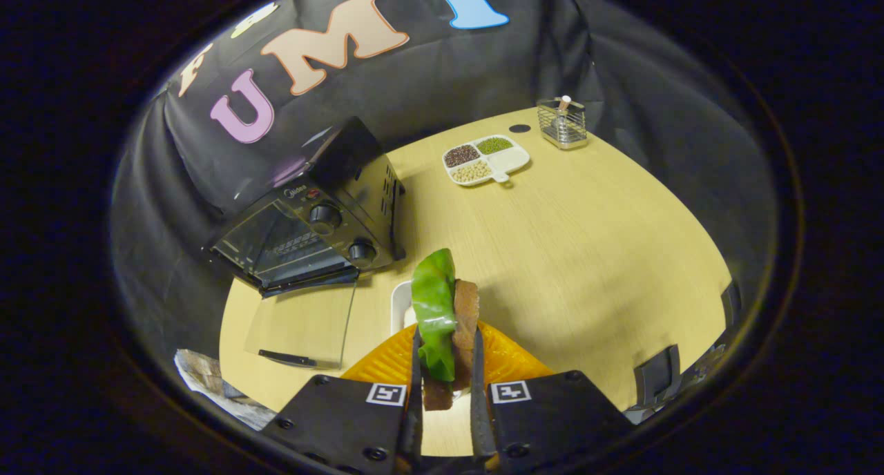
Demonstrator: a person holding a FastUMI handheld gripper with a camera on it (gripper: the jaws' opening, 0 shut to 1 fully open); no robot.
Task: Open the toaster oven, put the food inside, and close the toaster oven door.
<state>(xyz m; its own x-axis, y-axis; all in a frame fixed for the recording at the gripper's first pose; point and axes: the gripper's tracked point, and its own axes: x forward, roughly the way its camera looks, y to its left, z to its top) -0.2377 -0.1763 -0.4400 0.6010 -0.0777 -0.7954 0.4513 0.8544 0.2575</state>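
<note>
Toaster oven (311, 219) door (304, 326) already down flat on the table (587, 254), cavity open — step one looks done. Food (445, 323) (brown slice with a green lettuce leaf against it) is pinched upright between the fingers of the hand-held gripper (445, 378); both fingers press on it and it looks lifted clear of what lies under it. Still left, judging by this: carry the food into the oven, release it, shut the door.

Oven sits ahead and to the left of the hand-held gripper, near; the open door lies just left of the fingers. Rack visible inside, nothing on it as far as can be told through the dark glare.

Containers:
- orange ridged plate (511, 361) right under the fingers, a white dish (400, 302) just beyond it on the left; contents hidden behind the food.
- white divided tray (487, 161) well beyond the fingers, four compartments: dark beans, green beans, pale beans, one looks empty.
- wire holder (563, 123) further still, to the right of the tray, a light-tipped item standing in it.
</note>
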